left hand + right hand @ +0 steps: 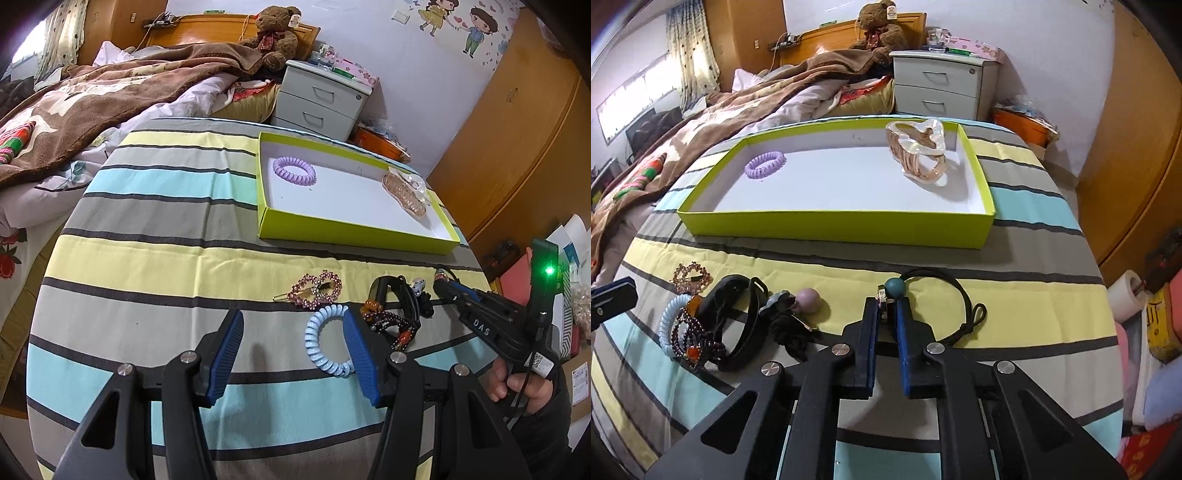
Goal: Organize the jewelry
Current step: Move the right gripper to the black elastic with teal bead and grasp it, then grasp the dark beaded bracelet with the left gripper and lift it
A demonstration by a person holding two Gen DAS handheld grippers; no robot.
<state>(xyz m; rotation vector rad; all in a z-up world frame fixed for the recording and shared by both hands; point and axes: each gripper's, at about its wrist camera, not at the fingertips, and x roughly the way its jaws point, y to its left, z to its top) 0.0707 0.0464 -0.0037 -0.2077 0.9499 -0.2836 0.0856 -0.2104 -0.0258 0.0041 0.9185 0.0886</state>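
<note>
Jewelry is seen spread on a striped cloth (155, 229) over a table, and the scene is taken from left to right. In the left wrist view the left gripper (293, 325) is held with its jaws spread apart above the cloth; nothing is pinched between its blue pads. A pink heart-shaped hair clip (316, 290) is laid just beyond the gripper. A light blue spiral hair tie (325, 341) is partly covered by the right-hand finger of that gripper; whether it is touched cannot be told. Just right of it a tangle of dark beaded bracelets (391, 321) and a black band (388, 290) are piled together. Farther back a shallow lime-green box (354, 230) is set on the cloth, with a purple spiral hair tie (294, 171) in its far left corner and a pale pink claw clip (404, 192) at its right end. At the right edge the right gripper (441, 277) is held in a person's hand (517, 384).

In the right wrist view a mauve bead (809, 300) is seen right of the pile on a dark hair tie. The right gripper (888, 306) is pressed together, its jaws having closed on a metal piece beside a teal bead (895, 288) of a black cord hair tie (960, 295), whose loop is laid on the cloth in front of the box.
</note>
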